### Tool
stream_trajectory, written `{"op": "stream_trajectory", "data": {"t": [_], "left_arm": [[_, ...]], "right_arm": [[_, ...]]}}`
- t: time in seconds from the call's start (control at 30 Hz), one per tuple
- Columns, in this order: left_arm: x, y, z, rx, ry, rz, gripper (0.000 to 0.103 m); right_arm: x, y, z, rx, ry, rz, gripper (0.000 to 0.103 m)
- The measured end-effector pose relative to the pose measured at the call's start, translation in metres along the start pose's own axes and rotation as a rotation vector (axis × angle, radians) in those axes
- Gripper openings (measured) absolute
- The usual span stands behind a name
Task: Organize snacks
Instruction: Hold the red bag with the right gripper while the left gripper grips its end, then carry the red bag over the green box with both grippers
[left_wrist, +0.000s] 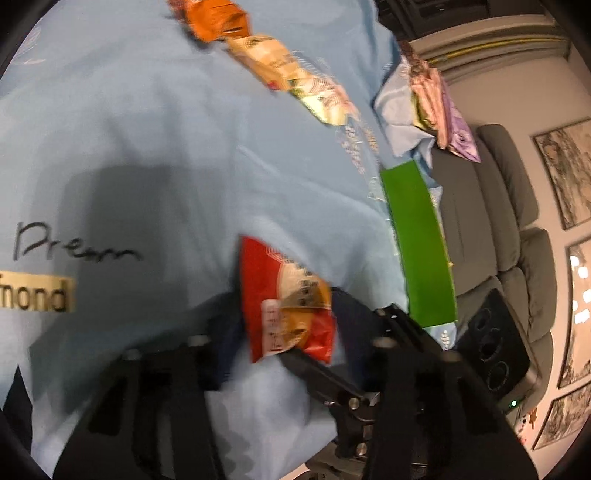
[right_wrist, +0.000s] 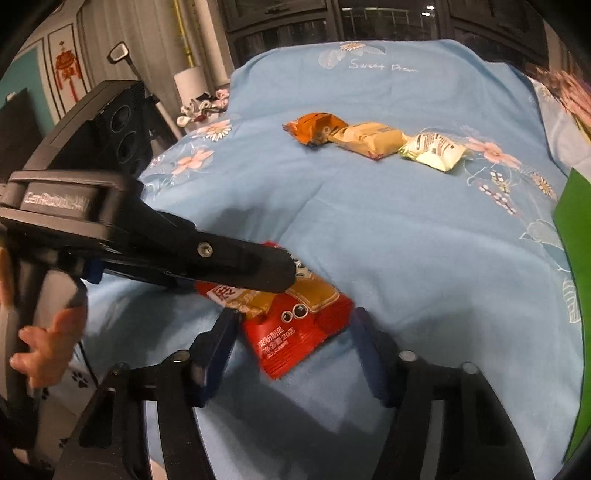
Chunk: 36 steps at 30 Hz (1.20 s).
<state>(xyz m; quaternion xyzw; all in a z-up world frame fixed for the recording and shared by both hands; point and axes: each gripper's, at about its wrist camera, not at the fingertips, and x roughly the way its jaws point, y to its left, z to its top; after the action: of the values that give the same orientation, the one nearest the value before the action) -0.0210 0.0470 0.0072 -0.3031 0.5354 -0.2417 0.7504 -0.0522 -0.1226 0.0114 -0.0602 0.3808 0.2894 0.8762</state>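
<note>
Blue bedspread (right_wrist: 406, 229): right claw (right_wrist: 291, 347) gapes around red snack packet (right_wrist: 295, 325), left claw (left_wrist: 284, 328) seemingly clenched on it, headed for the snack row (right_wrist: 373, 142).

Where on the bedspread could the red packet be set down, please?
Bare blue bedspread lies between the red packet and the row of orange packet, beige packet and pale green packet. It is crowded along that row and near the green sheet.

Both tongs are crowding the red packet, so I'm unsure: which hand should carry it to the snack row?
Probably left. The left tongs already have the red packet close between their pads, whereas the right tongs stand open with gaps either side of it.
</note>
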Motion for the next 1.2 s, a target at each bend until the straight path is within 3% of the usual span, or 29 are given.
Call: {"op": "stream_trajectory", "data": {"t": [0.07, 0.13, 0.33, 0.67, 0.9, 1.03, 1.2], "left_arm": [[0.0, 0.009, 0.001, -0.046, 0.006, -0.006, 0.014], [-0.002, 0.015, 0.001, -0.075, 0.0, -0.022, 0.014], [-0.005, -0.018, -0.007, 0.107, -0.049, 0.105, 0.014], [-0.013, -0.039, -0.008, 0.13, -0.082, -0.041, 0.013], [0.004, -0.099, -0.005, 0.232, -0.093, -0.044, 0.013], [0.024, -0.139, -0.004, 0.32, -0.105, -0.046, 0.013], [0.057, -0.192, 0.004, 0.406, -0.051, -0.091, 0.011]], "right_arm": [[0.002, 0.005, 0.0, -0.019, -0.002, -0.025, 0.063], [0.004, 0.008, 0.001, -0.026, -0.009, -0.035, 0.057], [-0.003, 0.008, -0.001, -0.024, -0.024, -0.046, 0.05], [-0.04, 0.001, 0.001, -0.04, -0.116, -0.088, 0.05], [-0.076, -0.022, 0.0, -0.016, -0.199, -0.129, 0.05], [-0.101, -0.057, -0.006, 0.055, -0.251, -0.146, 0.05], [-0.135, -0.096, -0.015, 0.103, -0.3, -0.21, 0.05]]}}
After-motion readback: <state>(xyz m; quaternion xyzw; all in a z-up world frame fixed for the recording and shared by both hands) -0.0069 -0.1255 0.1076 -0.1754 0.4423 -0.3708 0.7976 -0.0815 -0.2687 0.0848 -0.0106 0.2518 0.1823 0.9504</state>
